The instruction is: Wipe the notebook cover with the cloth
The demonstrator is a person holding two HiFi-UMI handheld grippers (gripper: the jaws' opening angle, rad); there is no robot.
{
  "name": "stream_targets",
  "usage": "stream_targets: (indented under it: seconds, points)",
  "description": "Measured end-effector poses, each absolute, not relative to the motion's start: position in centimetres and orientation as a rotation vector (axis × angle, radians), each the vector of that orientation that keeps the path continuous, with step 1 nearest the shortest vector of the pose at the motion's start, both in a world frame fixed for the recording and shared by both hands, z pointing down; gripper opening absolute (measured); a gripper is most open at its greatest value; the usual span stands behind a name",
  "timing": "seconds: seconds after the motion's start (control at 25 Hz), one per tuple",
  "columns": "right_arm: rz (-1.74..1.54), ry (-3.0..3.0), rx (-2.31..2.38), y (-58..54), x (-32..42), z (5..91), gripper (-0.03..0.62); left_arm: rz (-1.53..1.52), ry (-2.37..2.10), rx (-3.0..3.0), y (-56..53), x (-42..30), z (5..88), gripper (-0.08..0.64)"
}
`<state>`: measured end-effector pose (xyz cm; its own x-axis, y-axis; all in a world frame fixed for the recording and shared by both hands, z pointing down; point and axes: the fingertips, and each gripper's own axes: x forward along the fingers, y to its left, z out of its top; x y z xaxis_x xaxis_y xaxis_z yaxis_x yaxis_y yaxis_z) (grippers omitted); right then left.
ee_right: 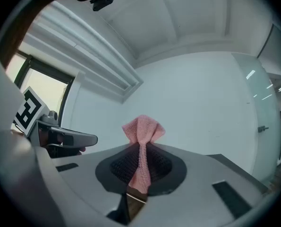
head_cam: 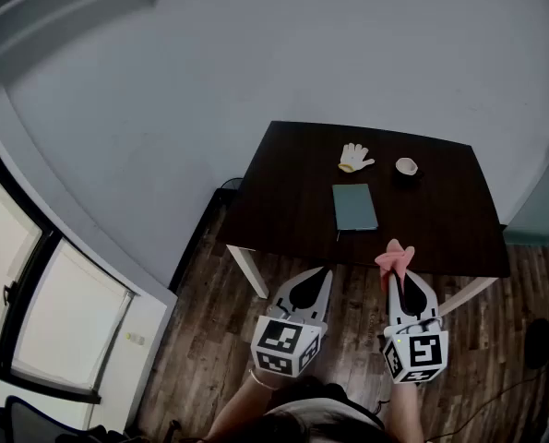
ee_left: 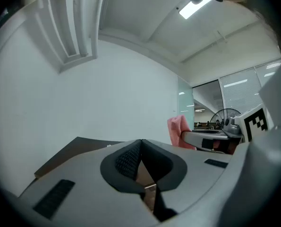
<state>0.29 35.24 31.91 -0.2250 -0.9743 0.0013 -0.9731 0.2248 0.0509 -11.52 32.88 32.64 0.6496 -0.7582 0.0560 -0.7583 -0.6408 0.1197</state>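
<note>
Head view is showing me the dark bench (head_cam: 283,183) sitting against the pale wall, with its near edge just beyond both claws. I am holding them over the wood floor, short of the bench, so I judge that the wiping is not yet under way.

The left claw (head_cam: 321,274) is hanging to the left of the right one. In the left gripper view its jaws are pressing together with nothing between them. I judge it is being kept free to steady the book if it slides.

The right claw (head_cam: 399,281) is clenching the pink cloth (head_cam: 394,258). In the right gripper view the cloth is running down between the pads and fanning out past the tips, which leaves a loose tuft to drag across a surface.

The teal notebook (head_cam: 354,207) is lying flat near the middle of the bench, cover up, directly beyond the right claw. Bare bench is showing all round it, widest on the left and the right, so there is room for sweeping strokes and for coming in from the near edge.

The white glove (head_cam: 354,157) is lying beyond the notebook, apart from it. A small white cup (head_cam: 406,166) is sitting to the far right. I am minding both on far strokes.
</note>
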Motion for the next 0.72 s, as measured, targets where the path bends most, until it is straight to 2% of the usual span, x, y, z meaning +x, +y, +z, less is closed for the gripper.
stream_targets:
  seconds: [0.72]
  points:
    - [0.019, -2.378, 1.996, 32.2, -1.7, 33.6, 0.034, 0.015, -1.133, 2.752, 30.0, -13.4, 34.5, 0.018]
